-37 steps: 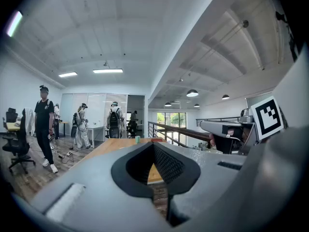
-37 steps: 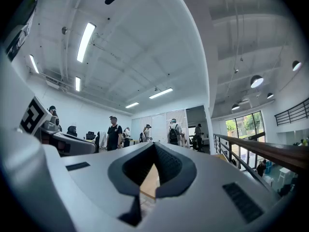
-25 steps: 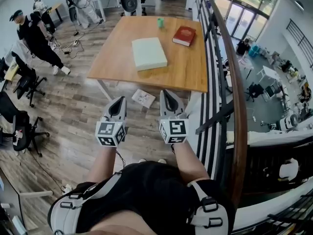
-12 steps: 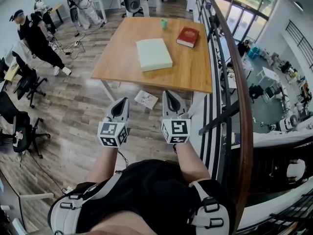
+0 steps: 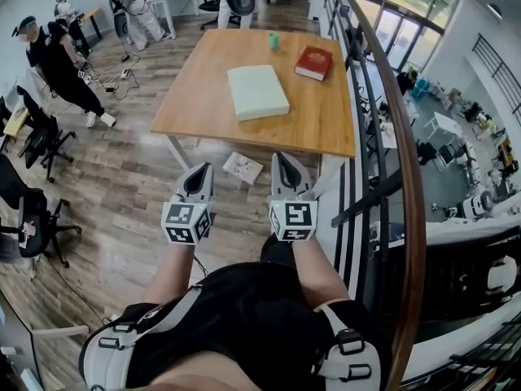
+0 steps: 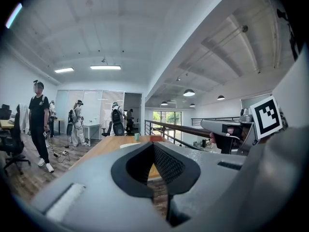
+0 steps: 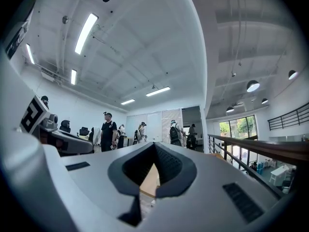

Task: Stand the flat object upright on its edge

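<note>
**Both grippers closed, slab not yet reached**

Left gripper [image 5: 198, 172] and right gripper [image 5: 284, 161]: fingers pressed together, holding nothing. Pale flat slab [image 5: 257, 91] lies flat on table [image 5: 326, 133], well ahead of the fingers. Risk: closed fingers could shove it toward the red book [image 5: 313, 62]. Stood up without support, it probably topples.

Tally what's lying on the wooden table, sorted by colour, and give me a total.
Pale green: 1, the flat object
Red: 1, the book
Green: 1, the small cup
Total: 3
</note>
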Demonstrator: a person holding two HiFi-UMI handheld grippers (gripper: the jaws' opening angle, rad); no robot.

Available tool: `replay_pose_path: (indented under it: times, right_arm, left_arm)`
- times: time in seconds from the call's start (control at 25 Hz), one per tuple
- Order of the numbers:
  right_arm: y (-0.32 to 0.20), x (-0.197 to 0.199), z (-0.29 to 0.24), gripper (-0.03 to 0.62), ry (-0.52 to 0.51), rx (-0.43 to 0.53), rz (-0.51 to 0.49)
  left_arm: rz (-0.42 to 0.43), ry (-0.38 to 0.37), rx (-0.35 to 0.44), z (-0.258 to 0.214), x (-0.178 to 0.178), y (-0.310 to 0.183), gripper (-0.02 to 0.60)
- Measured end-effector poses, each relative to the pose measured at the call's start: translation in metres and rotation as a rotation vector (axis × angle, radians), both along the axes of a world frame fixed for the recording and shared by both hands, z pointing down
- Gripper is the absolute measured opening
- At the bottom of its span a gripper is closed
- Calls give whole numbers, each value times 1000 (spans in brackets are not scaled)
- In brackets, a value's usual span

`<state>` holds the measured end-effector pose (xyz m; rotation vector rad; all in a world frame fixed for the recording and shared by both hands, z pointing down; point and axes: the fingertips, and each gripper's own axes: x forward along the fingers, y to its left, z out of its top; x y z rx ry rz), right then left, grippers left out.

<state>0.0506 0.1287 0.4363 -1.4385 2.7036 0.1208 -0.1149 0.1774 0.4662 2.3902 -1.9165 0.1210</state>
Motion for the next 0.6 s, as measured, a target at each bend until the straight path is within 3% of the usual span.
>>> replay_pose_path:
  times: [0.6]
  right_arm:
    - [-125,-8,13,6,-49,-15,-27]
  left_arm:
    - [-35,-10,21,6,-12,-113,5]
